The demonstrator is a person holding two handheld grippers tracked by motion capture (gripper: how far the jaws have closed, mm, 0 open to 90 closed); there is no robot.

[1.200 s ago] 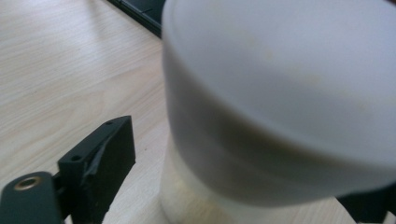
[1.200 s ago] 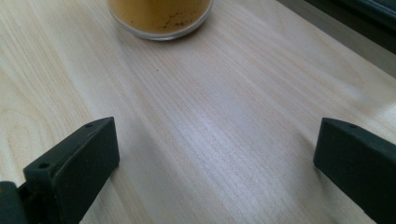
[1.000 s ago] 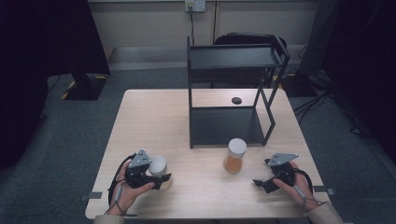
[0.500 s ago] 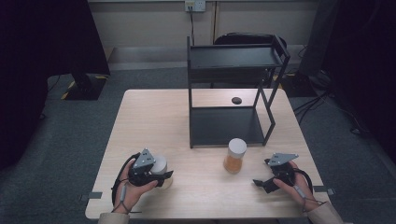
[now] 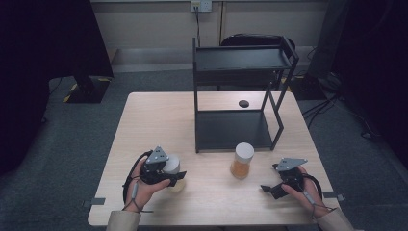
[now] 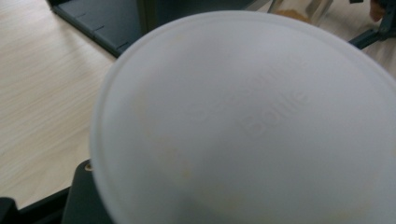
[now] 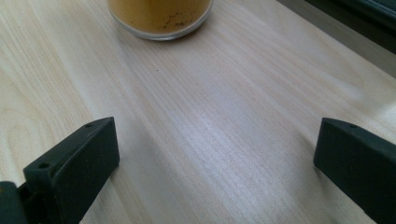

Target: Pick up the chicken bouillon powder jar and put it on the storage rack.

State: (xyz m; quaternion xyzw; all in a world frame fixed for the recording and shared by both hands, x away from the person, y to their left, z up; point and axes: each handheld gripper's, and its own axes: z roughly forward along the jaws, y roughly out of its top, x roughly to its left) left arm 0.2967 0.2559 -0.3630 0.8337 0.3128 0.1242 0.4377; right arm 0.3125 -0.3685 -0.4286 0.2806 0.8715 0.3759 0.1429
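Clamped in my left tool (image 5: 169, 176), a white-lidded jar (image 5: 172, 165) is sitting at the near left of the desk (image 5: 144, 120); those jaws have just been closing on it, and since a second ago it has lifted slightly. I'm keeping it upright. My right tool (image 5: 269, 188) is resting wide and unloaded. Farther off, another jar (image 5: 242, 161) is standing before the black shelf (image 5: 231, 130).

Light wooden table (image 5: 159, 125) on grey carpet floor (image 5: 82, 144). Black two-tier metal shelf rack (image 5: 240, 67) at the table's far side, with a dark chair (image 5: 255, 39) behind it. Pale wall panels (image 5: 144, 24) with a white power outlet (image 5: 201, 6). Dark curtains (image 5: 43, 43) at both sides.
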